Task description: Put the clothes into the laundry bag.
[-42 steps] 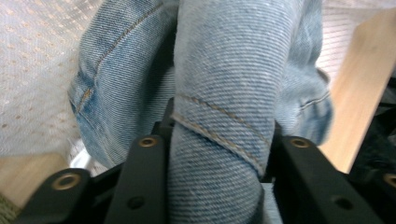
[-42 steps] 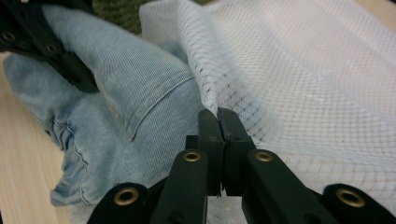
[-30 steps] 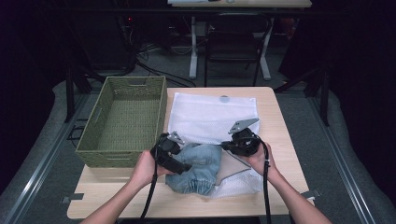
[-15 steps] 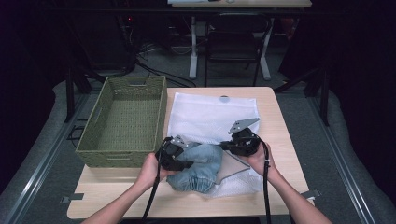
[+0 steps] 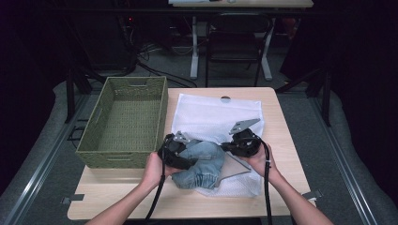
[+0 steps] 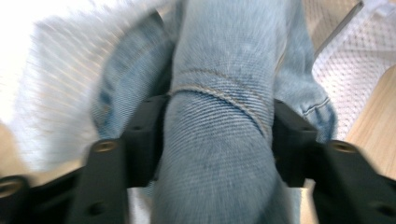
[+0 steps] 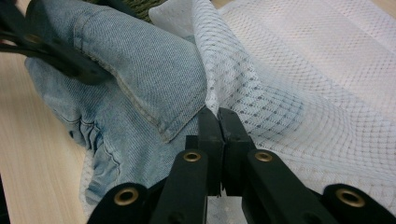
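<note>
Denim, a bunched pale-blue garment [image 5: 201, 164], lies at the near edge of the wooden table [image 5: 286, 140], half on the white mesh bag [image 5: 213, 115], just right of the green woven basket [image 5: 126, 124]. The left gripper [image 6: 217, 135] has its jaws clamped on a thick roll of that denim, the cloth bulging between them. The right gripper [image 7: 218, 122], held just right of the garment, has its jaws pressed together on the edge of the mesh bag, beside a denim hem.
</note>
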`<state>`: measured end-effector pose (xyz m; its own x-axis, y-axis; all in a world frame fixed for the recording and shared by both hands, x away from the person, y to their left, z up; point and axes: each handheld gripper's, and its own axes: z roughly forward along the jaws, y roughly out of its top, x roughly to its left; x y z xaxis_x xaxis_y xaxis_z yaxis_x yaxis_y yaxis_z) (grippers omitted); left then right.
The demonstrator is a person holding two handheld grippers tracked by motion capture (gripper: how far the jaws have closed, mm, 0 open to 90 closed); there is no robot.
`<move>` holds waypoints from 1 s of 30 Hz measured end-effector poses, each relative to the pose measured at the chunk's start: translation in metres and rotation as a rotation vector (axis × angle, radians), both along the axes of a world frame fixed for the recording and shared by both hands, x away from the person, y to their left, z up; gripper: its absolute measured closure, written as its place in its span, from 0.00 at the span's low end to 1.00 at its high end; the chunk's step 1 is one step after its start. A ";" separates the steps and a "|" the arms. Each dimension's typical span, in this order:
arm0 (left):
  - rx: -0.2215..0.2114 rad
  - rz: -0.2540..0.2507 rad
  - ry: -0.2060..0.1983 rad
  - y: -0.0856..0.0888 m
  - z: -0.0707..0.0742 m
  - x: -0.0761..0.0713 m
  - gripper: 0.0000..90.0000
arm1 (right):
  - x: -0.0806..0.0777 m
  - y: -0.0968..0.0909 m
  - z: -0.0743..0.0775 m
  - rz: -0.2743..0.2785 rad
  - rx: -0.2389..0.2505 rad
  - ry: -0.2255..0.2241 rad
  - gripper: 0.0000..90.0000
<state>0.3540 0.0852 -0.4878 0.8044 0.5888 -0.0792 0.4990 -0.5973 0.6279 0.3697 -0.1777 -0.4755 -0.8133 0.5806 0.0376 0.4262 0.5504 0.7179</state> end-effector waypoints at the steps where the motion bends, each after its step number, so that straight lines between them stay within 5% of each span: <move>1: -0.011 -0.004 -0.012 0.001 0.005 -0.002 0.38 | 0.000 0.000 0.000 -0.001 0.001 0.000 0.99; 4: -0.019 -0.017 -0.025 0.003 0.013 -0.004 0.29 | 0.000 -0.001 0.000 -0.003 0.000 0.000 0.99; 8: 0.040 -0.063 0.026 -0.005 -0.001 0.002 0.27 | 0.001 0.000 0.000 0.002 -0.002 0.004 0.99; 11: 0.076 -0.086 0.058 -0.011 -0.016 0.008 0.36 | 0.003 0.001 -0.002 0.005 -0.005 0.008 0.99; 12: 0.087 -0.083 0.059 -0.013 -0.020 0.009 0.46 | 0.002 0.002 -0.002 0.005 -0.005 0.012 0.99; 20: 0.007 -0.086 0.079 -0.010 -0.031 0.008 0.81 | 0.002 0.004 -0.002 0.016 -0.007 0.011 0.99; 24: -0.009 -0.065 0.050 -0.009 -0.024 0.005 0.82 | 0.000 0.004 0.000 0.015 -0.002 0.005 0.99; 28: -0.044 -0.007 -0.014 -0.009 -0.005 0.002 0.82 | -0.005 0.002 0.013 0.017 0.054 -0.028 0.99; 30: -0.065 0.016 -0.016 -0.012 0.000 0.003 0.82 | -0.007 0.001 0.019 0.018 0.085 -0.042 0.99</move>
